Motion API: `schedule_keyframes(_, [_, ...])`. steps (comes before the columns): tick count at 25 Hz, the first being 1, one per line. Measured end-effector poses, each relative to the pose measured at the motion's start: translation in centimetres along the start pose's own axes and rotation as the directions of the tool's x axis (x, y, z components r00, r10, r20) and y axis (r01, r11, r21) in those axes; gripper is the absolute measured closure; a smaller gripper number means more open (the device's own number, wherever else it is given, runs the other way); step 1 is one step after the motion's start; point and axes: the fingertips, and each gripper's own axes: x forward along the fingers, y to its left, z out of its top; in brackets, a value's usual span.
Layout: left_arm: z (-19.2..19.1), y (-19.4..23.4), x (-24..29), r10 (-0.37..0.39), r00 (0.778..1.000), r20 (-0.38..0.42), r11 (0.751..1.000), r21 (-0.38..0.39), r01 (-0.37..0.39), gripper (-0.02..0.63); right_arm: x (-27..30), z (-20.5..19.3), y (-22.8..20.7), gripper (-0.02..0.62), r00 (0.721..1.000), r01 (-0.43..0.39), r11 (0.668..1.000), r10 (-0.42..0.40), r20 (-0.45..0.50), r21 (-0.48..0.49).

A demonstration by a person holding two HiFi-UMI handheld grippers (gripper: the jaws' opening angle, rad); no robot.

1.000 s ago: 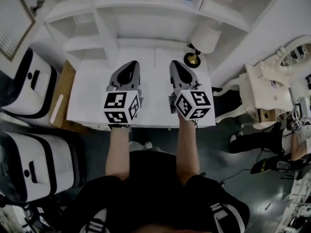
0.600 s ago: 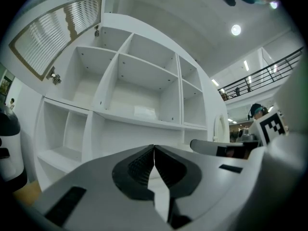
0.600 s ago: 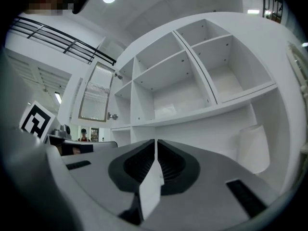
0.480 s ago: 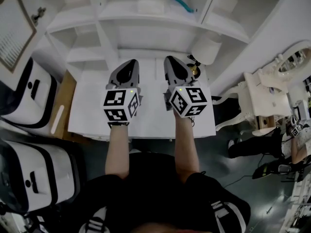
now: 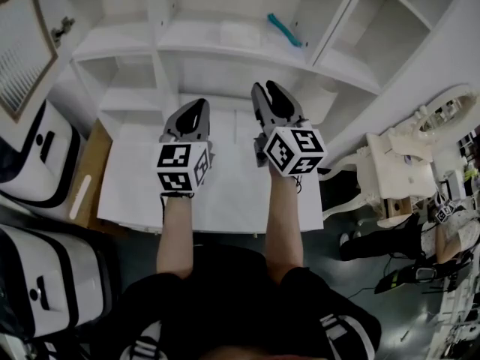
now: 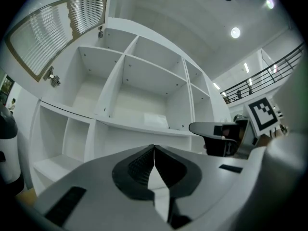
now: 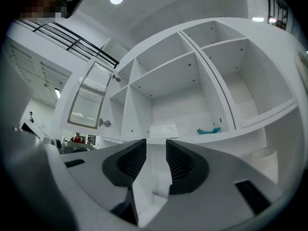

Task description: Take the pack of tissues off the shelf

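Observation:
The pack of tissues [image 5: 238,33] is a flat white packet lying on a middle shelf of the white shelf unit [image 5: 187,51], with a teal object [image 5: 285,30] to its right. In the right gripper view the pack [image 7: 164,130] sits straight ahead beyond the jaws, well apart from them. My right gripper [image 5: 265,90] is raised toward that shelf and its jaws are opening, with nothing between them [image 7: 156,146]. My left gripper [image 5: 196,106] hovers lower over the desk, shut and empty [image 6: 154,148]. From the left gripper view the pack [image 6: 156,121] lies above the jaw tips.
A white desk top [image 5: 135,171] lies under both grippers. White and black cases [image 5: 30,148] stand on the floor at the left, an ornate white chair [image 5: 390,171] at the right. A framed louvre panel [image 5: 22,51] hangs at upper left.
Both grippers have moved up and forward toward the shelves, the right one further. The right jaws were shut and now stand apart. The view has tilted up the shelf unit.

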Motion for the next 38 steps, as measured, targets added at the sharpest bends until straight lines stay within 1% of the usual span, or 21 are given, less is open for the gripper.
schedule_keyframes(5, [-0.1,1.6,0.1,0.011,1.0,0.003,1.0,-0.01,-0.011,0.595,3.1,1.7,-1.6,0.458,0.999,0.002,0.994,-0.006,-0.041,-0.107])
schedule_keyframes(7, [-0.1,2.7,0.0,0.034,0.999,0.002,0.999,-0.008,-0.034,0.595,4.3,2.5,-2.0,0.455,0.999,-0.005,0.992,-0.001,-0.048,-0.126])
schedule_keyframes(8, [-0.1,3.1,-0.1,0.043,0.999,0.002,0.999,-0.006,-0.043,0.595,4.9,2.8,-2.1,0.443,0.998,-0.009,0.991,0.002,-0.055,-0.132])
schedule_keyframes(11, [0.2,4.4,-0.2,0.043,0.999,0.0,0.999,-0.008,-0.043,0.595,6.6,3.0,-2.9,0.433,0.996,0.0,0.986,-0.015,-0.089,-0.168])
schedule_keyframes(15, [0.6,5.4,-0.7,0.017,1.0,0.021,1.0,-0.017,-0.017,0.595,8.7,3.2,-3.8,0.412,0.995,0.006,0.991,-0.02,-0.102,-0.132])
schedule_keyframes(17, [0.7,5.5,-0.7,0.007,1.0,0.022,1.0,-0.006,-0.007,0.595,9.6,3.4,-4.2,0.411,0.993,0.024,0.989,-0.041,-0.11,-0.147])
schedule_keyframes(19, [0.7,5.8,-0.7,0.009,1.0,0.018,1.0,0.006,-0.009,0.595,10.4,3.2,-4.5,0.411,0.991,0.036,0.989,-0.054,-0.124,-0.147])
schedule_keyframes(22, [1.0,6.5,-1.0,0.023,1.0,0.017,1.0,0.013,-0.023,0.595,11.4,2.7,-4.6,0.411,0.987,0.035,0.995,-0.049,-0.15,-0.097])
schedule_keyframes(24, [1.1,7.0,-1.3,0.03,0.999,0.014,0.999,0.017,-0.031,0.595,11.9,2.5,-4.9,0.413,0.984,0.057,0.994,-0.072,-0.162,-0.097])
schedule_keyframes(25, [1.0,7.2,-1.4,0.034,0.999,0.013,0.999,0.017,-0.035,0.595,12.1,2.4,-5.0,0.416,0.982,0.07,0.992,-0.087,-0.168,-0.109])
schedule_keyframes(28, [0.8,8.2,-1.8,0.052,0.999,0.008,0.999,0.015,-0.052,0.595,12.4,2.2,-4.9,0.48,0.978,0.081,0.986,-0.107,-0.181,-0.145])
schedule_keyframes(30, [0.7,8.6,-1.9,0.061,0.998,0.006,0.998,0.012,-0.061,0.595,12.4,2.0,-4.9,0.496,0.978,0.079,0.986,-0.106,-0.182,-0.148])
schedule_keyframes(34, [0.3,8.4,-2.1,0.051,0.999,-0.006,0.999,0.006,-0.051,0.595,11.8,1.8,-4.5,0.539,0.979,0.085,0.984,-0.111,-0.168,-0.154])
schedule_keyframes(38, [0.1,8.1,-1.8,0.034,0.999,-0.011,0.999,0.003,-0.034,0.595,11.1,2.5,-3.7,0.557,0.988,0.079,0.985,-0.098,-0.121,-0.151])
